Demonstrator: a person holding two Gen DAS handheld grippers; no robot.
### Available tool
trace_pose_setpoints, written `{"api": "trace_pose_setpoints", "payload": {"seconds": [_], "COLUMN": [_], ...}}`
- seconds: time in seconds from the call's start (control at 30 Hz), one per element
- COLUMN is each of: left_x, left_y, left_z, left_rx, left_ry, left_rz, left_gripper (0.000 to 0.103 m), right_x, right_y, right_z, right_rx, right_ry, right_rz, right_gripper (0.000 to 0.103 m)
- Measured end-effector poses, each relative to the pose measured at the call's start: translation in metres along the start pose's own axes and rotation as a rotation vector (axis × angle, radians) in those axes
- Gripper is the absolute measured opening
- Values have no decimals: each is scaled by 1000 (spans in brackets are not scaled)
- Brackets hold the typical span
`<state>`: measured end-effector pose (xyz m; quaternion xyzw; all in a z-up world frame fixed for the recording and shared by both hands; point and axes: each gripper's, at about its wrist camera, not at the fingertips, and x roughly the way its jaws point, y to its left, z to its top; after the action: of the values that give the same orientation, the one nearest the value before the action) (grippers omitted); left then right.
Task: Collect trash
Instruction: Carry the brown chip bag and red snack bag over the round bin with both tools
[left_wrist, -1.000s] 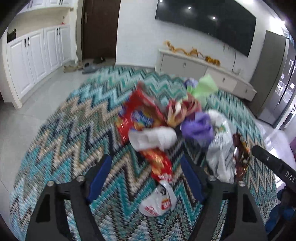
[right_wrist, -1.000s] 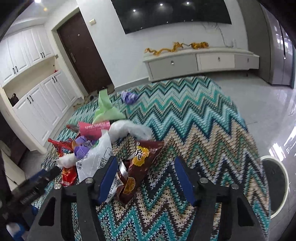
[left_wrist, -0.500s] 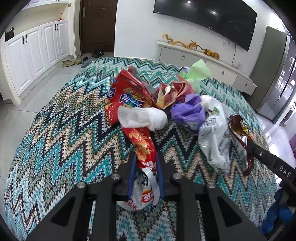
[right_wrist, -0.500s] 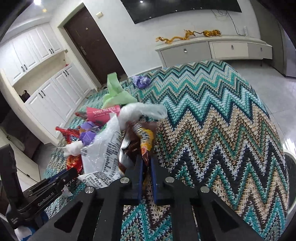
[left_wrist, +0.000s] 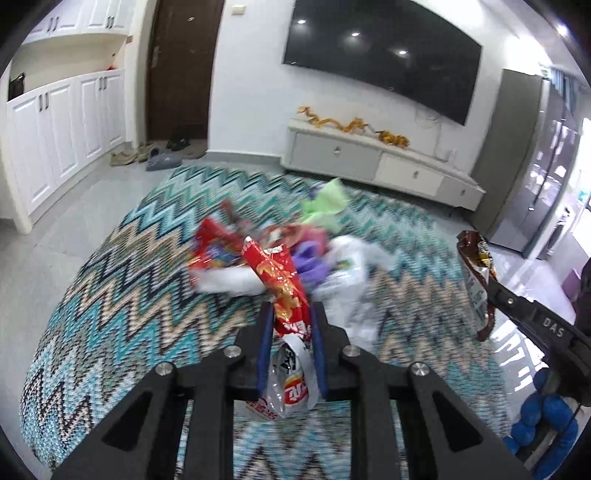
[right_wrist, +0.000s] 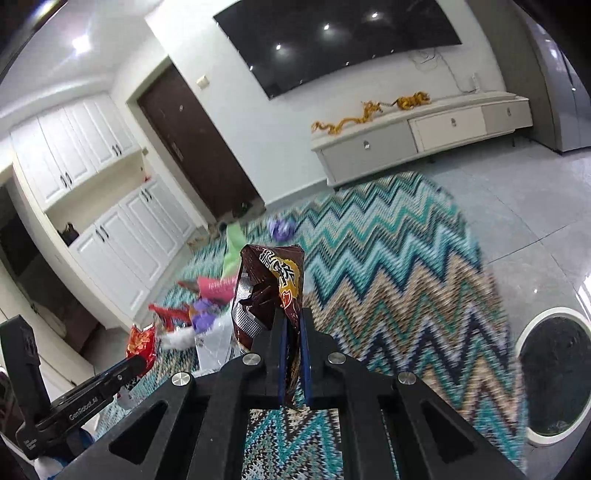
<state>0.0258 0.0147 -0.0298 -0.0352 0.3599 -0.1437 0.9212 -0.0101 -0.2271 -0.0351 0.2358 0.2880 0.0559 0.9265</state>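
My left gripper (left_wrist: 290, 314) is shut on a red snack bag (left_wrist: 279, 280), lifted clear of the zigzag rug (left_wrist: 122, 295). The bag's white-and-red lower part hangs below the blue pads. My right gripper (right_wrist: 291, 321) is shut on a brown snack bag (right_wrist: 267, 284), also held above the rug; the same brown snack bag (left_wrist: 476, 273) shows at the right in the left wrist view. A heap of trash (left_wrist: 332, 254) lies on the rug beyond: red wrappers, purple and white plastic bags, a green paper (left_wrist: 325, 201). In the right wrist view the heap (right_wrist: 207, 306) lies lower left.
A round white-rimmed bin (right_wrist: 552, 373) stands on the tiled floor at the rug's right edge. A small purple wrapper (right_wrist: 281, 227) lies apart on the rug. A low TV cabinet (left_wrist: 376, 166) lines the far wall; white cupboards (left_wrist: 55, 122) and shoes by a dark door stand left.
Both grippers closed from wide open onto their bags, then rose: the red bag and the brown bag have left the rug and the heap has dropped lower in view.
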Motion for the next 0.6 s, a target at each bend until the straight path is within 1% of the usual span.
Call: {"api": "trace_pose_setpoints", "payload": {"seconds": [0.1,0.17,0.27,0.33,0.43,0.47,0.6], "left_x": [-4,-2,5,12,19,23,39], "left_y": [-30,-56,-106,-135,-184,-205,-270], "left_z": [8,12,15,17,20,20,14], "left_rx": [57,104,197,238,307,341,426], "left_ry": [-12,-7,11,27,41,46,84], "left_rz": [-57,-109,-193,-249,-325,-352,-425], "left_gripper": [19,19,19,19,19,19,19], "right_x": [-23,-41,-65,-79,-98,-103,-113], "right_y": [-13,-25,-46,-64,-95,-109,-159], "right_z": [8,15,22,25,24,22,10], "right_rx": [20,35,53,81,114,139,214], "right_ry": [-51,-88,-135,-157,-183,-190,-180], "right_rz": [-17,-43,-111,-151,-250,-276,-388], "right_gripper": [7,7,7,7,7,7,7]}}
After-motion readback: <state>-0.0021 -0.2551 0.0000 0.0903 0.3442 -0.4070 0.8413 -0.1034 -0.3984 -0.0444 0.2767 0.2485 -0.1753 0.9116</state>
